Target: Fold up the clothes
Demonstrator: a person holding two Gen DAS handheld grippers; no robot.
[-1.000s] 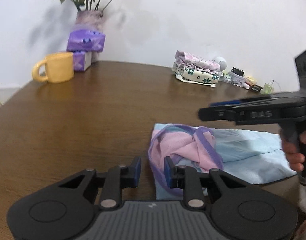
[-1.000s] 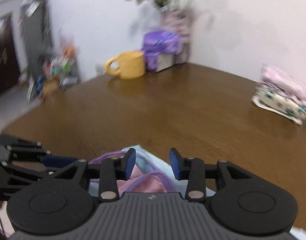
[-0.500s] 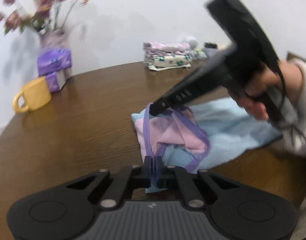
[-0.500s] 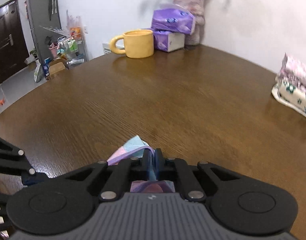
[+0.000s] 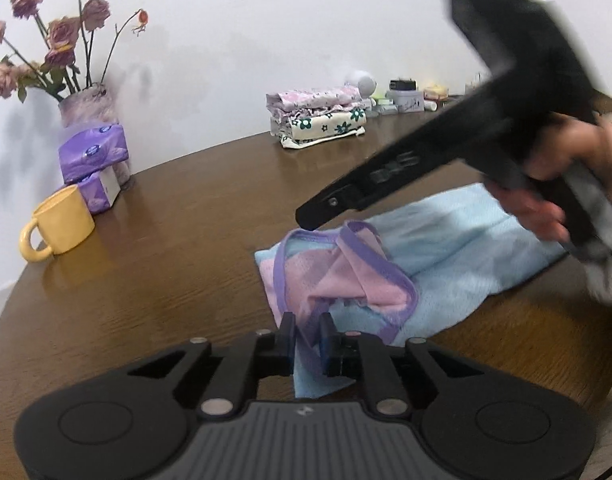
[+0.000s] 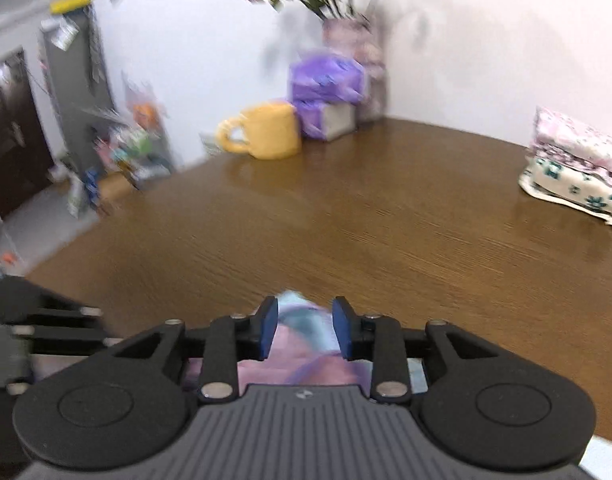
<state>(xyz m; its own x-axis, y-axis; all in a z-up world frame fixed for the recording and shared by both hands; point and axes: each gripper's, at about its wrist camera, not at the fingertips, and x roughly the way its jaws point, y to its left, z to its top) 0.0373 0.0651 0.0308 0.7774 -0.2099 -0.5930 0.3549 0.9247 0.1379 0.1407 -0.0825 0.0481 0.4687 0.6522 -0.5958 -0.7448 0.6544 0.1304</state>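
Observation:
A light blue garment [image 5: 445, 248] with a pink panel and purple trim lies bunched on the brown table [image 5: 166, 260]. My left gripper [image 5: 307, 332] is at its near corner, fingers slightly apart, with the purple hem running loosely between them. My right gripper [image 5: 309, 216], held by a hand [image 5: 545, 200], hovers tilted just above the garment's far edge. In the right wrist view, blurred by motion, the right gripper [image 6: 304, 328] is open over the pink and blue cloth [image 6: 302, 360]. The left gripper [image 6: 46, 320] shows at the left edge.
A stack of folded floral clothes [image 5: 317, 116] sits at the table's far edge. A yellow mug [image 5: 60, 222], purple tissue packs [image 5: 94, 152] and a vase of flowers [image 5: 88, 108] stand at the back left. Small items [image 5: 405, 96] line the back right.
Half a second ago both grippers were shut on the garment's edge. Both have since opened and let go of the cloth, and the right gripper has lifted slightly off it.

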